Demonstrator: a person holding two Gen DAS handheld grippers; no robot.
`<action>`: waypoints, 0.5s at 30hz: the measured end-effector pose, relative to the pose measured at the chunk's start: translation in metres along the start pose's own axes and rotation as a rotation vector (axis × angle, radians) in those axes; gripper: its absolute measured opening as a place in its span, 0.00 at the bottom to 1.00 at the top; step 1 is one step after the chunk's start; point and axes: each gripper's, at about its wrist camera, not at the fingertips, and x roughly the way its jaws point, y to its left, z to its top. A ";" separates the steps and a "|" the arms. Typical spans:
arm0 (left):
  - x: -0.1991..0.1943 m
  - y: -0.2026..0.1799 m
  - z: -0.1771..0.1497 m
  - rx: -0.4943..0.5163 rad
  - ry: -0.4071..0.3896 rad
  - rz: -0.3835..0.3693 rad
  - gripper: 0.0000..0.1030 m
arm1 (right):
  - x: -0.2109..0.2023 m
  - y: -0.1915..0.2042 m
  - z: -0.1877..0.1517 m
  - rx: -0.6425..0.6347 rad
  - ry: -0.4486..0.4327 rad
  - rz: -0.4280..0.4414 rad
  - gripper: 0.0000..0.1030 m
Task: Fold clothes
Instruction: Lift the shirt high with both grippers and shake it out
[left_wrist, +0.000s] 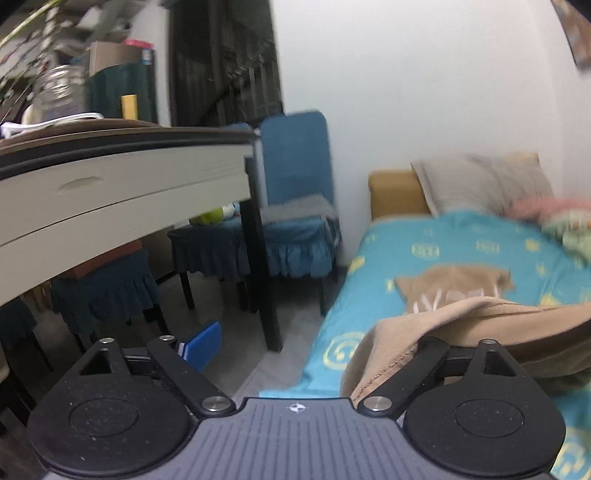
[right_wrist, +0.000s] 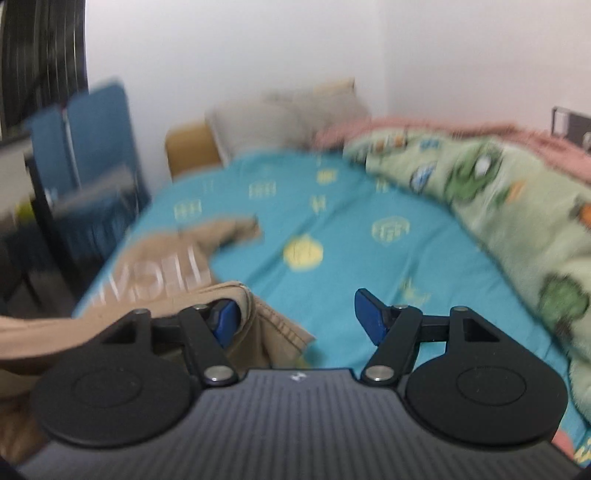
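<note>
**Resting open beside a tan garment on the bed**

Standing wide apart, the jaws of the right gripper (right_wrist: 297, 319) press on nothing. Its blue left pad sits against the stitched hem of the tan garment (right_wrist: 166, 266), and a fold of that hem lies in the gap between the jaws. The right pad hangs clear over the turquoise sheet (right_wrist: 332, 229).

The left gripper (left_wrist: 306, 343) is spread wider still. Its left finger shows over the floor (left_wrist: 236, 373) just off the bed's left edge. Its right finger is hidden beneath a raised swell of the same tan cloth, which drapes over it, so the jaws are open and not clamped.

The garment lies at the near left of the bed. Its near part is bunched around both tools. A little farther on, a flatter part with pale lettering rests on the sheet close to the left edge. Both views are blurred, and the lettering cannot be read.

To the right, a green patterned blanket (right_wrist: 480, 184) is heaped along the sheet, with a pink cover (right_wrist: 406, 123) behind it.

At the far end a grey pillow (right_wrist: 280, 118) leans on a tan headboard (right_wrist: 188, 144) against the white wall.

Left of the bed, blue-covered chairs (left_wrist: 291, 155) stand by a white table (left_wrist: 110, 192) that carries a glass jar (left_wrist: 61, 88) and other clutter.
</note>
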 end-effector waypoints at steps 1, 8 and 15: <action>-0.004 0.004 0.007 -0.034 -0.019 0.000 0.90 | -0.009 -0.001 0.011 0.011 -0.029 0.017 0.66; -0.053 0.028 0.109 -0.191 -0.232 -0.011 0.91 | -0.094 0.011 0.127 0.008 -0.298 0.119 0.66; -0.144 0.053 0.233 -0.221 -0.436 -0.083 0.92 | -0.205 0.004 0.244 -0.001 -0.506 0.193 0.66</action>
